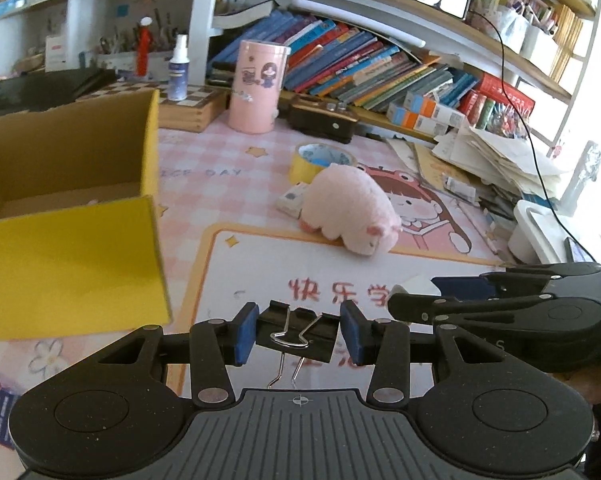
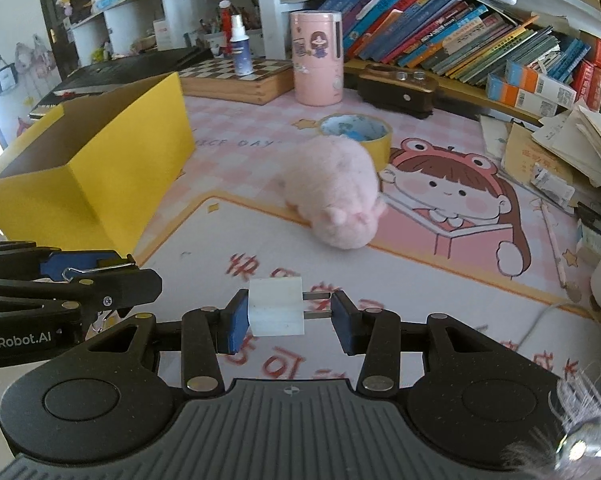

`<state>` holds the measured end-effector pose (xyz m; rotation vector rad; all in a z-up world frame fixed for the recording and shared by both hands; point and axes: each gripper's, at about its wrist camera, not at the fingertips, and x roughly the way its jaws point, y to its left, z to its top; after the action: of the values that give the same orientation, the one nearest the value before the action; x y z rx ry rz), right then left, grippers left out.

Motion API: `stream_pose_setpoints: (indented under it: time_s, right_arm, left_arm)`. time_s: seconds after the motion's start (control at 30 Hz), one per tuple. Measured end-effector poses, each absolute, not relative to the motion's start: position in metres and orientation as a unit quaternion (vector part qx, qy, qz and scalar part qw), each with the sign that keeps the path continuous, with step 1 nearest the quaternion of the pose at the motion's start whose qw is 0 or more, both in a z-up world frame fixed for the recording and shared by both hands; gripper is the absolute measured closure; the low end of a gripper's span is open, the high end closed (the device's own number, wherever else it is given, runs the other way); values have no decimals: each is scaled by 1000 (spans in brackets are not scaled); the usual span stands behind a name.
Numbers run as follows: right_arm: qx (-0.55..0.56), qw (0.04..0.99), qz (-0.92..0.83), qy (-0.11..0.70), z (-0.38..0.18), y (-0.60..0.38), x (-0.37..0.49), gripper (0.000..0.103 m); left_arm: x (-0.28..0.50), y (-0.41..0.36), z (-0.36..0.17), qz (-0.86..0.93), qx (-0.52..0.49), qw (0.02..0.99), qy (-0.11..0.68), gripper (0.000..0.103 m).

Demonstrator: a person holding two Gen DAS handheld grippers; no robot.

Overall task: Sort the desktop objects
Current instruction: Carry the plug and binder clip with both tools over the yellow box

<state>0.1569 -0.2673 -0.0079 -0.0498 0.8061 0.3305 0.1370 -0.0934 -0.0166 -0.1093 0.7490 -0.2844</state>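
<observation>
My left gripper (image 1: 298, 334) is shut on a black binder clip (image 1: 298, 332) with silver wire handles, held just above the desk mat. My right gripper (image 2: 288, 314) is shut on a white plug adapter (image 2: 276, 306); its metal prongs touch the right pad. Each gripper shows in the other's view: the right one (image 1: 500, 300) at the right, the left one (image 2: 60, 276) at the left. A pink plush toy (image 1: 350, 210) (image 2: 332, 192) lies mid-mat. An open yellow cardboard box (image 1: 72, 248) (image 2: 100, 168) stands to the left.
A yellow tape roll (image 1: 320, 160) and a small white packet (image 1: 294, 198) lie behind the plush. A pink canister (image 1: 256, 86), a spray bottle (image 1: 178, 68), a chessboard box (image 2: 240, 76) and a dark case (image 2: 396, 88) stand at the back. Leaning books and paper stacks (image 1: 492, 152) fill the right.
</observation>
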Motion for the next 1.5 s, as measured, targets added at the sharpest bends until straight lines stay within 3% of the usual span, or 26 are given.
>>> stream_pose_setpoints:
  time_s: [0.8,1.5]
  right_arm:
    - [-38,901,179,393,-3,-168,56,62]
    - [-58,897,213,383,-2,-108,25,62]
  left_arm:
    - [48,2,-13,-122,-65,919,368,60]
    - [9,56,-12,-99,-68,926,357,60]
